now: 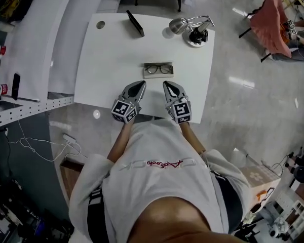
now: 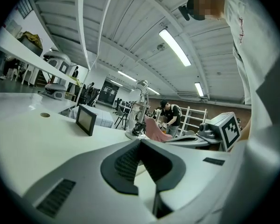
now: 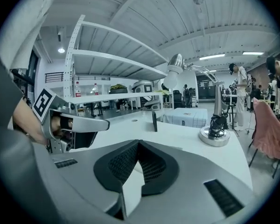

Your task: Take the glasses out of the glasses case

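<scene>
Well, the task is at the approach step, as I read it: nothing is lifted yet. The dark-rimmed glasses point(image 1: 158, 69) lie inside the shallow, open grey-green glasses case point(image 1: 158, 76). The case sits near the middle of the white table point(image 1: 106, 70), just ahead of both tools. Starting from the left, there is a small round hole in the tabletop point(image 1: 100, 24). Beyond it, a black flat panel point(image 1: 135, 23) stands propped on edge at the far side, well apart from the case. Next comes the left gripper point(image 1: 139, 87), over the near edge of the table, jaws pressed together with nothing between them. Its tip points toward the case's left end, near it but not touching. On the other side, the right gripper point(image 1: 168, 87) mirrors it, jaws likewise closed on nothing and aimed at the case's right end. Farthest right stands a silver gooseneck desk lamp point(image 1: 178, 25) on a round base. By count there are one case, one pair of glasses, two grippers, one panel and one lamp. The next move probably calls for one gripper to part its jaws and come down over the thin frame. The other could steady the case, which may slide on the smooth tabletop.
</scene>
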Demonstrator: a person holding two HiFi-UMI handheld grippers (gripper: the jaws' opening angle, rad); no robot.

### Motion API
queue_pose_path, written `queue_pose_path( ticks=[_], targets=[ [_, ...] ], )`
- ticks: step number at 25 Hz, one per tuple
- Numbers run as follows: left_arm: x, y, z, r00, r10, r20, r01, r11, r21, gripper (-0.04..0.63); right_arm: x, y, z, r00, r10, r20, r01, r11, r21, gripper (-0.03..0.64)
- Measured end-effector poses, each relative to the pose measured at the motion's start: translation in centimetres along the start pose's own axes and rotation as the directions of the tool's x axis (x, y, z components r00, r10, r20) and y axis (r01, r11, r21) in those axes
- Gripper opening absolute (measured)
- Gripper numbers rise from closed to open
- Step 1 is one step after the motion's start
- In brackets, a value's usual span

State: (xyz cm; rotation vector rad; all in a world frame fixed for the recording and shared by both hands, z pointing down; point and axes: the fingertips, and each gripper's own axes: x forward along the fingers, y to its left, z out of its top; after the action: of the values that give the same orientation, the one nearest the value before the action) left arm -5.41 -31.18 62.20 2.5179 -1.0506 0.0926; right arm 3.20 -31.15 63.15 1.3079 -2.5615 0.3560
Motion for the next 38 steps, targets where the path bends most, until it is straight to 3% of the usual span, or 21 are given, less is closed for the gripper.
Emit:
queue_pose_path(
  ticks=[12, 22, 28, 30, 31, 34, 36, 38],
  targets=[
    [-0.2, 1.0, -0.9, 1.000, -0.015, -0.016, 0.015, 1.000, -0.023, 0.022, 1.2, 0.3, -3.6, 0.996, -0.005, -0.087, 0.007, 1.000, 0.024, -0.005],
    [-0.9, 1.3, -0.8, 1.000, -0.019, -0.001, 0.019, 0.999, -0.033, 0.023, 7.1, -2.7, -3.8, 0.988, -0.031, -0.151, 0.017, 0.995, -0.094, -0.005],
    [-1.6, 1.8, -0.4, 1.000, -0.004, 0.010, 0.004, 0.999, -0.034, 0.023, 9.4, -3.7, -5.3, 0.971, -0.028, -0.239, -0.017, 0.982, -0.185, -0.005],
    [-1.8, 2.0, -0.4, 1.000, 0.002, 0.012, -0.001, 0.999, -0.037, 0.021, 9.9, -3.8, -5.5, 0.960, -0.052, -0.276, -0.039, 0.949, -0.314, -0.005],
    [-1.9, 2.1, -0.4, 1.000, 0.004, 0.013, -0.003, 0.999, -0.038, 0.022, 10.0, -3.8, -5.7, 0.952, -0.068, -0.297, -0.060, 0.914, -0.401, -0.005],
    [-2.0, 2.2, -0.4, 1.000, 0.007, 0.015, -0.006, 0.999, -0.041, 0.023, 10.5, -3.2, -6.5, 0.928, -0.101, -0.357, -0.165, 0.750, -0.641, -0.005],
    [-2.0, 2.3, -0.3, 1.000, 0.007, 0.017, -0.007, 0.999, -0.040, 0.021, 10.7, -2.8, -6.9, 0.916, -0.112, -0.385, -0.225, 0.651, -0.725, -0.005],
    [-1.9, 2.3, -0.2, 1.000, 0.005, 0.018, -0.004, 0.999, -0.041, 0.022, 10.8, -2.8, -7.1, 0.910, -0.119, -0.398, -0.248, 0.614, -0.749, -0.001]
  ],
)
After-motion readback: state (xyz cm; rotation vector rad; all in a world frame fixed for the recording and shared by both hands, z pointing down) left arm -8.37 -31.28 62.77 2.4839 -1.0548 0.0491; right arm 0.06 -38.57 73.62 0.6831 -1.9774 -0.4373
